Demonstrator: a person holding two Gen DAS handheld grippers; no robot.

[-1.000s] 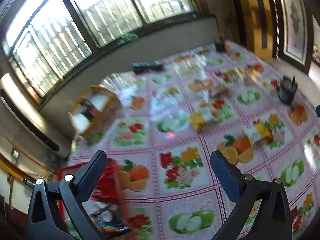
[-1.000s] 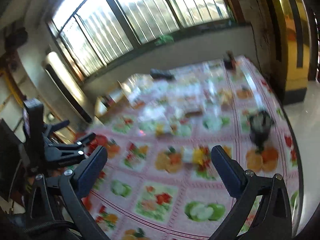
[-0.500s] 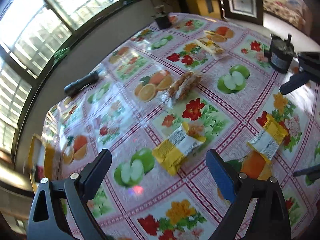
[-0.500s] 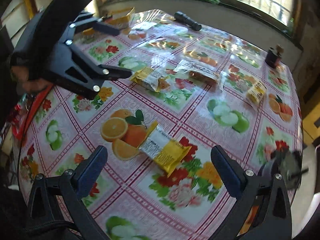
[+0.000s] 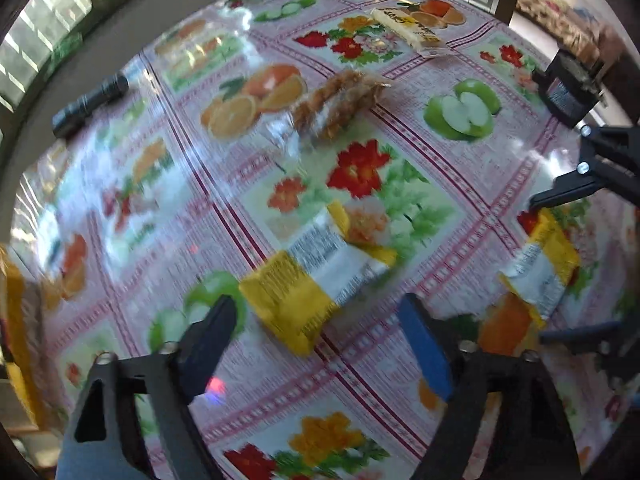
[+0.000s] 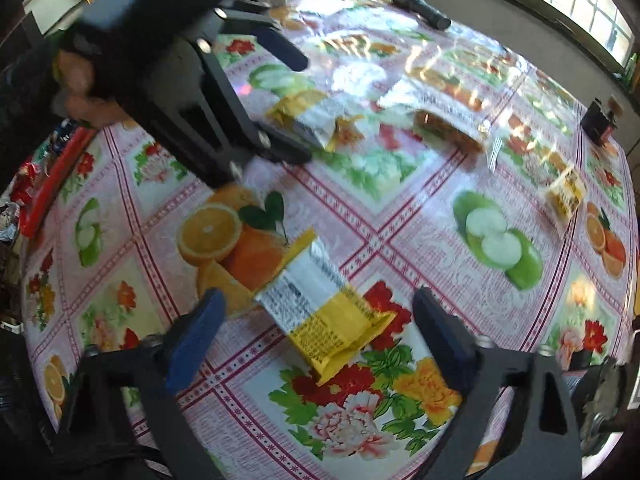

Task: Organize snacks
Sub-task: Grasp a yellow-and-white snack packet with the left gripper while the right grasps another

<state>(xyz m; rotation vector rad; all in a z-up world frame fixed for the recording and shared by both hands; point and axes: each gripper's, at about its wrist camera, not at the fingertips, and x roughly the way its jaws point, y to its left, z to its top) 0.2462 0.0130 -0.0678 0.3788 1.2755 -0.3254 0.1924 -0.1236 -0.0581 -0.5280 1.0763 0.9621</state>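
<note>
Several snack packets lie on a fruit-print tablecloth (image 5: 460,208). A yellow and white packet (image 5: 316,280) lies flat between the fingers of my left gripper (image 5: 318,322). Its jaws are closing and the pads stand apart from the wrapper. A second yellow and white packet (image 6: 324,312) lies between the fingers of my right gripper (image 6: 318,320), which is closing too, with its pads clear of the packet. Farther off lie a clear packet of biscuits (image 5: 336,104) and a small yellow bar (image 5: 408,28). In the right wrist view the left gripper (image 6: 306,110) hangs over its packet (image 6: 308,116), held by a hand.
A black torch (image 5: 90,104) lies near the window side. A dark jar (image 5: 568,92) stands by the table's right edge and a small dark bottle (image 6: 600,120) at a far corner. A red basket (image 6: 52,184) and a yellow box (image 5: 16,320) sit at the left.
Both grippers have sunk toward the table and tipped steeply downward. Each now straddles a yellow packet, and both pairs of jaws have narrowed.
</note>
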